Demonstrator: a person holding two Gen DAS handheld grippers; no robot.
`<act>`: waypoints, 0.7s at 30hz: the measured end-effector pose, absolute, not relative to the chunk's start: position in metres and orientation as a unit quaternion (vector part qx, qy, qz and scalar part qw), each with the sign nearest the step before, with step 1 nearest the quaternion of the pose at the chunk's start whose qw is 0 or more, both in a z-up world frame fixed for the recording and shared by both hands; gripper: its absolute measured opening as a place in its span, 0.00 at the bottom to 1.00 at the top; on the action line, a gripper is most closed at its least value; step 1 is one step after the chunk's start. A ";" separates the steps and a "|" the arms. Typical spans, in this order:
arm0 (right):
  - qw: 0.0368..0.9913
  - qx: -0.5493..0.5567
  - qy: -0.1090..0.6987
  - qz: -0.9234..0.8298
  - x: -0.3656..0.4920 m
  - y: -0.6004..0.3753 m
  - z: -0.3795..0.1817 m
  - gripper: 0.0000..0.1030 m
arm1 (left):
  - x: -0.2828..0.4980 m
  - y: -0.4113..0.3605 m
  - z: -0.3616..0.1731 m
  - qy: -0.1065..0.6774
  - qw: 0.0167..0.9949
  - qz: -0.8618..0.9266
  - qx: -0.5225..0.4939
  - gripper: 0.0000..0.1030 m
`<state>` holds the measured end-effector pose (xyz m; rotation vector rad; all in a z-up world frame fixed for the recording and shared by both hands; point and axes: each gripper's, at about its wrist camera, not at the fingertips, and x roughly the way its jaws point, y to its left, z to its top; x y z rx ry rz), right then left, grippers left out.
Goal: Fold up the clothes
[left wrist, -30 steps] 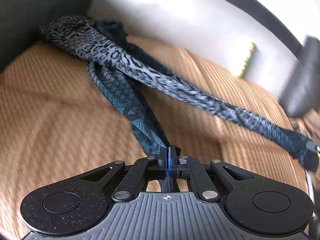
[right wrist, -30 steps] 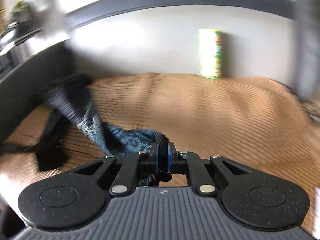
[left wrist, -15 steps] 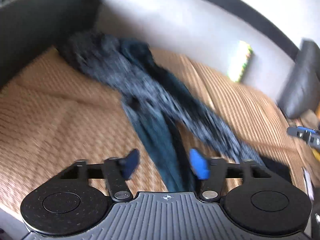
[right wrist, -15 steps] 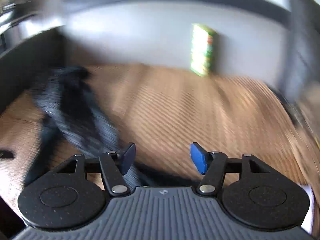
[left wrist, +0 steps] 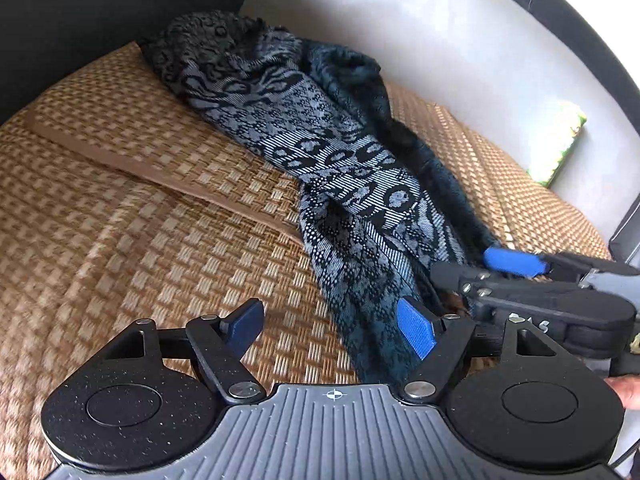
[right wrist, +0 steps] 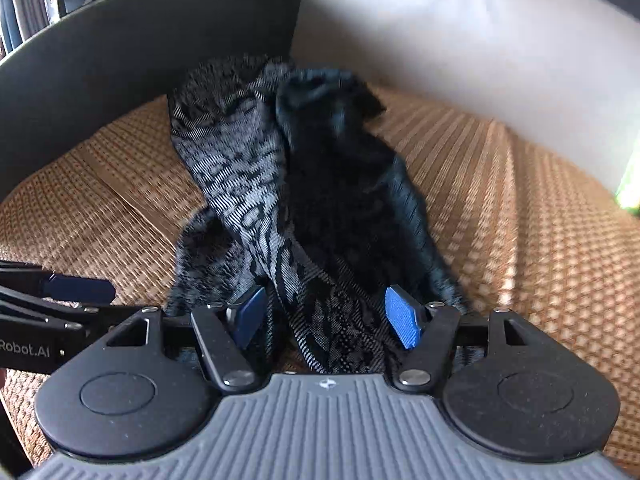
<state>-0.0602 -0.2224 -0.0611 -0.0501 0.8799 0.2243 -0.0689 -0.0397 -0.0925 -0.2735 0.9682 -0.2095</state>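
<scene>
Jaws of both grippers released; scarf point(left wrist: 320, 152) lies on woven mat point(left wrist: 120, 240) by wall point(left wrist: 460, 40).

Both cameras look forward and steeply down, from close above, onto the patterned scarf point(left wrist: 320, 152) on the woven mat point(left wrist: 120, 208). The left wrist view stands left of the scarf's near end; the right wrist view directly over it. Both share the scarf, mat and dark backrest point(right wrist: 160, 32).

Patterned scarf point(left wrist: 320, 152) on woven mat point(left wrist: 120, 240), left gripper point(left wrist: 332, 328) jaws apart, right gripper point(left wrist: 516, 276) beside
</scene>
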 end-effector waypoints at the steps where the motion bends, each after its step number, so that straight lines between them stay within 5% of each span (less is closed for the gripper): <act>1: 0.894 -0.016 0.434 0.109 -0.056 -0.225 -0.067 0.57 | -0.065 -0.042 -0.094 0.462 0.872 -0.103 -0.126 0.82; 2: 0.887 -0.003 0.448 0.109 -0.052 -0.229 -0.073 0.26 | -0.061 -0.045 -0.095 0.461 0.873 -0.106 -0.120 0.82; 3: 0.882 0.018 0.459 0.106 -0.050 -0.234 -0.076 0.12 | -0.057 -0.048 -0.096 0.460 0.874 -0.110 -0.113 0.82; 4: 0.884 0.040 0.454 0.102 -0.050 -0.242 -0.072 0.08 | -0.053 -0.049 -0.098 0.459 0.875 -0.112 -0.108 0.82; 8: 0.908 0.099 0.392 0.110 -0.065 -0.270 -0.022 0.07 | -0.043 -0.055 -0.105 0.459 0.878 -0.094 -0.093 0.83; 10: 0.920 0.096 0.362 0.111 -0.074 -0.277 0.006 0.07 | -0.042 -0.061 -0.104 0.459 0.880 -0.090 -0.079 0.76; 12: 0.932 0.089 0.333 0.111 -0.083 -0.281 0.034 0.07 | -0.042 -0.063 -0.104 0.460 0.881 -0.086 -0.066 0.12; 14: 0.941 0.091 0.308 0.106 -0.093 -0.287 0.058 0.07 | -0.043 -0.058 -0.100 0.469 0.876 -0.079 -0.075 0.00; 21: 0.967 0.080 0.237 0.050 -0.129 -0.323 0.132 0.06 | -0.080 0.003 -0.044 0.416 0.903 -0.027 -0.100 0.00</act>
